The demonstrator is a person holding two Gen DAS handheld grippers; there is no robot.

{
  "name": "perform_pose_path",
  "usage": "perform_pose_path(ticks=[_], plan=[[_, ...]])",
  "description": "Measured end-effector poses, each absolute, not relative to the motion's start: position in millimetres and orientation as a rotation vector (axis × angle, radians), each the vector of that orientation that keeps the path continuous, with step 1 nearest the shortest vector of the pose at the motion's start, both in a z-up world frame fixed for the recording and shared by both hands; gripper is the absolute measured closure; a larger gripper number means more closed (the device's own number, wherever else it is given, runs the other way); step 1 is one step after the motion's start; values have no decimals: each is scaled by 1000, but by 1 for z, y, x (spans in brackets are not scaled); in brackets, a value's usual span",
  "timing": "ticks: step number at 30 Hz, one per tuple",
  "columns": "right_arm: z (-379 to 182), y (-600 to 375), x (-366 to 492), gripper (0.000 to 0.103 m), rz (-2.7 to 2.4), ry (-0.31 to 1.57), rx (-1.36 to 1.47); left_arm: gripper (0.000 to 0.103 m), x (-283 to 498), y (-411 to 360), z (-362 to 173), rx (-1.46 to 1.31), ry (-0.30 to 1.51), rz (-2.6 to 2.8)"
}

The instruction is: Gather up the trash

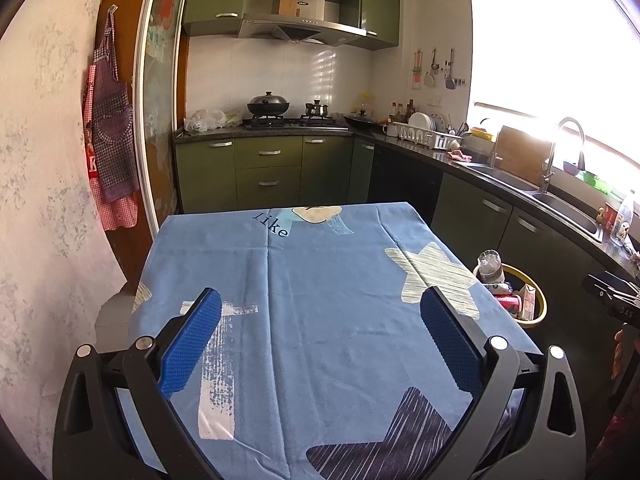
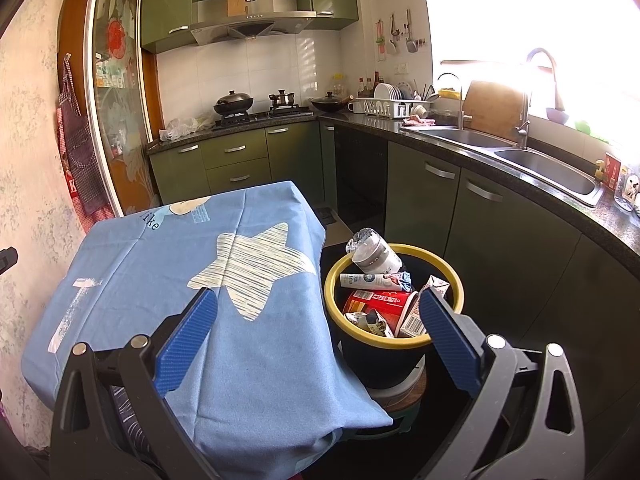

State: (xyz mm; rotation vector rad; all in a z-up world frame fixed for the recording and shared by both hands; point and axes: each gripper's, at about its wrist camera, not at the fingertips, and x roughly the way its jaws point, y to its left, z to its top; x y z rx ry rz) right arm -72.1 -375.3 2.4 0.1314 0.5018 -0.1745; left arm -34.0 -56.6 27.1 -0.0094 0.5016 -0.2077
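A dark bin with a yellow rim [image 2: 333, 276] stands right of the table; it also shows in the left wrist view [image 1: 542, 300]. It holds a clear plastic bottle [image 2: 374, 254], a white tube [image 2: 370, 281], a red cup [image 2: 380, 304] and a small carton [image 2: 416, 316]. My right gripper [image 2: 318, 300] is open and empty, above the table's right edge and the bin. My left gripper [image 1: 322, 300] is open and empty over the blue tablecloth [image 1: 320, 320], which bears no trash.
The bin stands on a small stool [image 2: 400, 396]. Green cabinets and a dark counter with a double sink [image 2: 540, 164] run along the right. A stove with pots [image 1: 288, 118] is at the back. An apron [image 1: 110, 148] hangs on the left wall.
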Motion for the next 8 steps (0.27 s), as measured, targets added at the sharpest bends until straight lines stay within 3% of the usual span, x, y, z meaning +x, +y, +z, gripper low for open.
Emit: perform_pose_path(ticks=[8], plan=[[-4, -364, -33, 7, -116, 558, 103, 5, 15, -39, 10, -26, 583, -166]])
